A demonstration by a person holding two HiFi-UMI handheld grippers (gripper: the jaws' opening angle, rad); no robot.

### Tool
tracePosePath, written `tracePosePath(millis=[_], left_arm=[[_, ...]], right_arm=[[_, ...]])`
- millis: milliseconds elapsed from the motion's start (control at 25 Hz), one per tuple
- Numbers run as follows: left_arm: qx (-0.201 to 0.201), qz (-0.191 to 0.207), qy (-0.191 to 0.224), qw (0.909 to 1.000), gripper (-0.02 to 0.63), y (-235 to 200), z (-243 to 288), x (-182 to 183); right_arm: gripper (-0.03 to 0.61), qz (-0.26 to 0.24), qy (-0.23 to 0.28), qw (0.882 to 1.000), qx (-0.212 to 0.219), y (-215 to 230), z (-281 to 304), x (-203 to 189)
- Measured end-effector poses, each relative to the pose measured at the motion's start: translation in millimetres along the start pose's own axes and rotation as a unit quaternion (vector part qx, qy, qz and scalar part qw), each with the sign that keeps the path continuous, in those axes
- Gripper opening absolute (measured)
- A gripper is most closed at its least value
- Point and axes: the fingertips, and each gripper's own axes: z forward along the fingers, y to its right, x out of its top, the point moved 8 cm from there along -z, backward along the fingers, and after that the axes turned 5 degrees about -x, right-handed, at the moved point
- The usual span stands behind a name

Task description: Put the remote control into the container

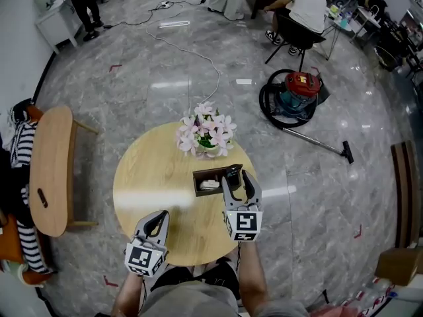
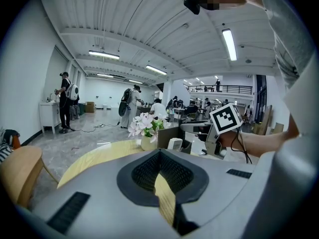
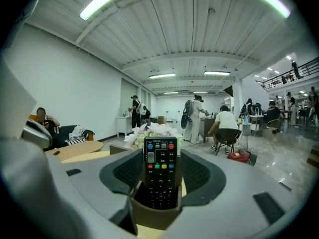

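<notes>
Head view shows us a grey marble floor point(image 1: 165, 65) and, on it, a round wooden table point(image 1: 149, 177) directly below us. A red vacuum cleaner point(image 1: 299, 88) sits well apart on the floor to the upper right. On the table's far edge stands a vase of pink and white flowers point(image 1: 206, 132).

Our right gripper point(image 1: 241, 178) reaches over the table's right side. In the right gripper view its jaws stand wide apart, one on each side of the remote control, and we see a thin gap at the right pad. Our left gripper point(image 1: 160, 215) hovers over the table's near edge. In the left gripper view its jaws are drawn together at the tips with nothing between them.

Just in front of the flowers lies the brown container point(image 1: 200, 174). The remote control point(image 1: 233, 172) stands upright in its right compartment, buttons facing us. A small white object point(image 1: 209, 184) lies in the left compartment.
</notes>
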Motion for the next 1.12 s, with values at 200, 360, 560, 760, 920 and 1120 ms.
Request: tracePosePath(millis=[200, 360, 560, 760, 920, 1120], left_arm=[[-0.004, 0.007, 0.013, 0.9999, 0.006, 1.3, -0.4, 14.2], [-0.009, 0.013, 0.018, 0.9997, 0.006, 3.5, -3.6, 26.0], [-0.014, 0.015, 0.031, 0.9993, 0.006, 6.4, -8.1, 41.1], [-0.02, 0.027, 0.047, 0.9983, 0.006, 10.6, -14.0, 62.9], [-0.024, 0.032, 0.055, 0.9977, 0.006, 16.2, -22.5, 81.3], [-0.034, 0.037, 0.062, 0.9968, 0.006, 25.6, -30.4, 99.0]], right_arm=[[0.238, 0.005, -0.002, 1.0, 0.01, 1.7, -10.3, 5.9], [0.236, 0.007, -0.005, 1.0, 0.016, 0.7, -19.8, 12.0], [0.177, 0.004, 0.005, 1.0, 0.007, 0.3, -35.3, 26.9], [0.11, -0.003, 0.01, 1.0, 0.004, -0.2, -51.8, 43.5], [0.089, 0.001, 0.005, 1.0, 0.007, -1.8, -66.9, 57.4], [0.063, 0.014, 0.0, 1.0, 0.013, -4.2, -85.9, 70.4]])
